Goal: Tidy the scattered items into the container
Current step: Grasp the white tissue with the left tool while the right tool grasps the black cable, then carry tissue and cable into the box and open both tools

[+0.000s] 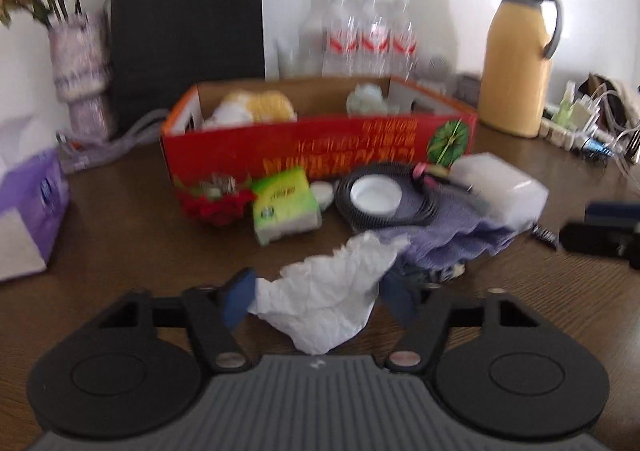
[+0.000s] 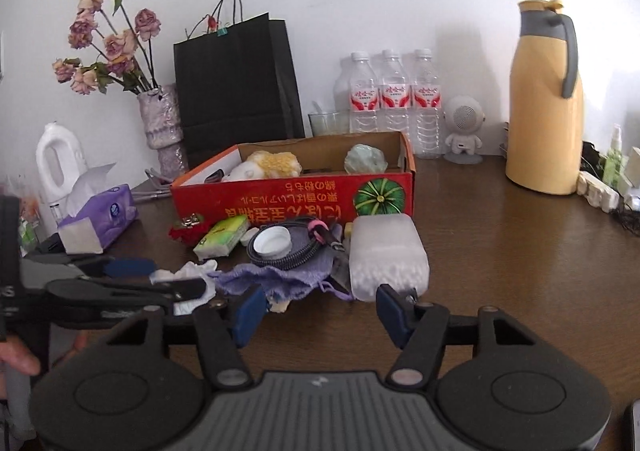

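Red box (image 2: 292,195) holds plush toy (image 2: 272,165), green lump (image 2: 366,159); left jaws pinch tissue (image 1: 324,303); right jaws spread.

A red cardboard box (image 2: 292,191) stands open on the wooden table, a yellow sponge (image 2: 278,163) inside; before it lie a green tissue pack (image 2: 222,239), coiled cable (image 2: 290,251), purple cloth (image 2: 276,277) and crumpled white paper (image 1: 328,299).

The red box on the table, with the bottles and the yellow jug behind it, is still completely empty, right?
Not quite. The red box does sit on the table, with the bottles and the yellow jug behind it, but it is not empty. The right wrist view shows a yellow and white fluffy thing and a pale green lump inside.
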